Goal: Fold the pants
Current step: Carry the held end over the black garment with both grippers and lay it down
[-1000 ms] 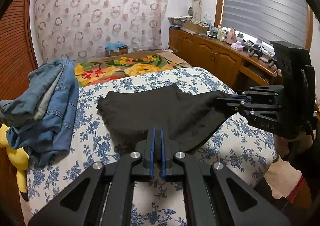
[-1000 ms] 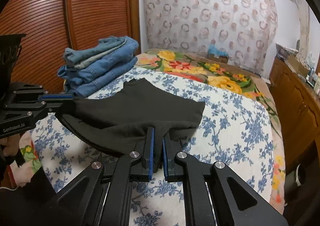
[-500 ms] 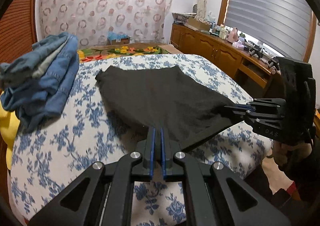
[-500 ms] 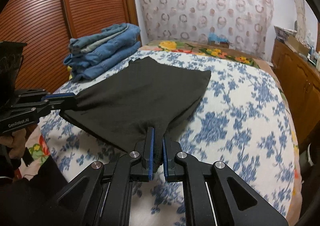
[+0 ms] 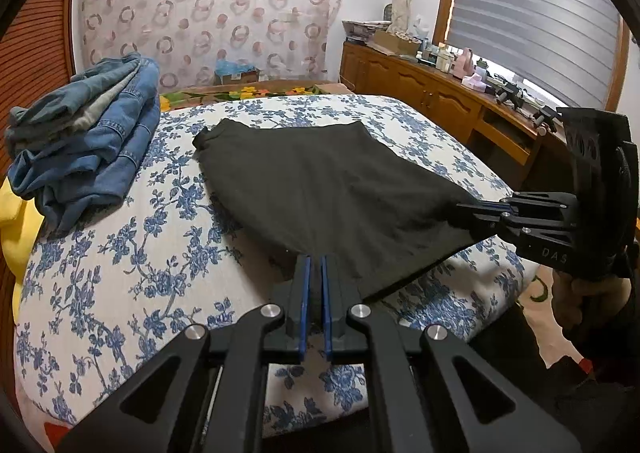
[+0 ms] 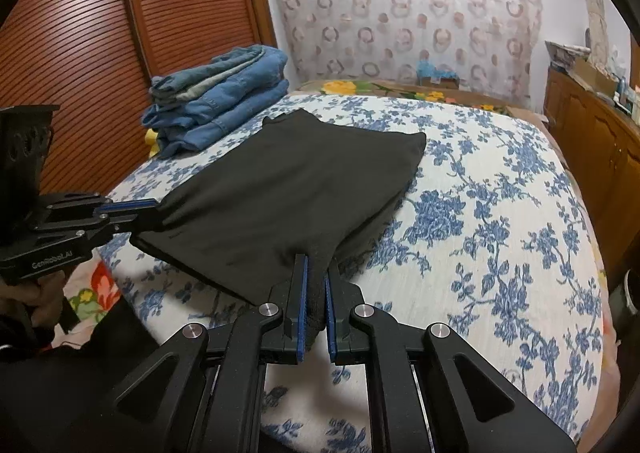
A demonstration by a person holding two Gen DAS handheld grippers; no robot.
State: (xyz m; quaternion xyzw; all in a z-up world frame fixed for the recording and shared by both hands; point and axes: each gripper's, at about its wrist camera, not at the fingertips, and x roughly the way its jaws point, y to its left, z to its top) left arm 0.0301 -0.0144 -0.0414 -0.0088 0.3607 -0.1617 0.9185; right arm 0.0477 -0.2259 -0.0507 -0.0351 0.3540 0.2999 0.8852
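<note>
Black pants (image 5: 320,181) lie spread on the flowered bed (image 5: 120,253), their near edge lifted, with the left gripper (image 5: 314,273) and the right gripper (image 6: 316,273) each clamped on a near corner. To do this step well, I judge both corners should travel level and taut so the cloth lands without wrinkles, clear of the folded jeans (image 5: 80,133) nearby. How many layers each gripper pinches is hidden, and the pants' underside cannot be seen.
</note>
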